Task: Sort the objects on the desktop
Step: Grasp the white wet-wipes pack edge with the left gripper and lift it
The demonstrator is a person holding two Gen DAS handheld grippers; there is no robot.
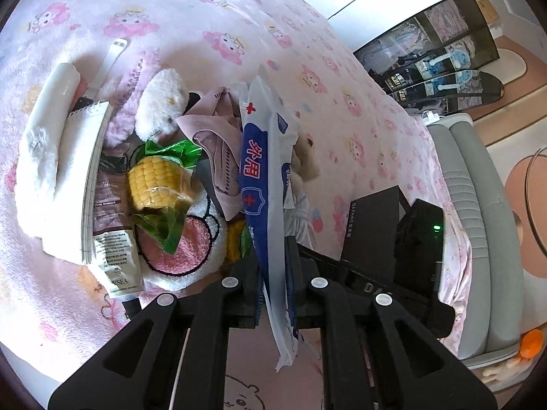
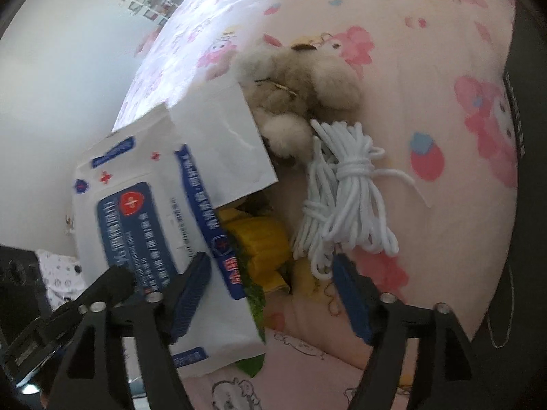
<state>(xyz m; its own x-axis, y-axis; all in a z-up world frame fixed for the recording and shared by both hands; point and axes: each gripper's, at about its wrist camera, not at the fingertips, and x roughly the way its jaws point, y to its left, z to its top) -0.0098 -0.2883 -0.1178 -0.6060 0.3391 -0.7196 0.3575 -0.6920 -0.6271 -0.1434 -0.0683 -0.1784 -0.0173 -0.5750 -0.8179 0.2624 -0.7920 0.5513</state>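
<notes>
Wipes packet [image 1: 265, 184], white and blue with red crosses: was found clamped edge-on between the nearly closed jaws of the left gripper [image 1: 273, 283], lifted above the heap of desktop objects on the pink printed blanket [image 1: 342, 78]. The right gripper [image 2: 271, 294] was recorded with jaws spread wide and nothing pressed between them, the packet's lower corner lying just in front of its left finger and the coil of white cord [image 2: 345, 198] just beyond its right finger. Beside the cord a small tan plush bear [image 2: 301, 95] was noted, partly covered by the packet. Under and beside the packet were listed a wrapped corn cob [image 1: 157, 181], a cream tube [image 1: 112, 239], a spiral notebook [image 1: 92, 171], a white plush toy [image 1: 160, 102] and a pink pouch [image 1: 218, 147]. Risks judged: the thin packet, held by one edge only, might slip or swing from the grip; the open right jaws might snag loose cord loops and drag the bear. Containers: a black box [image 1: 372, 225] was noted beside the heap; its contents could not be made out.
</notes>
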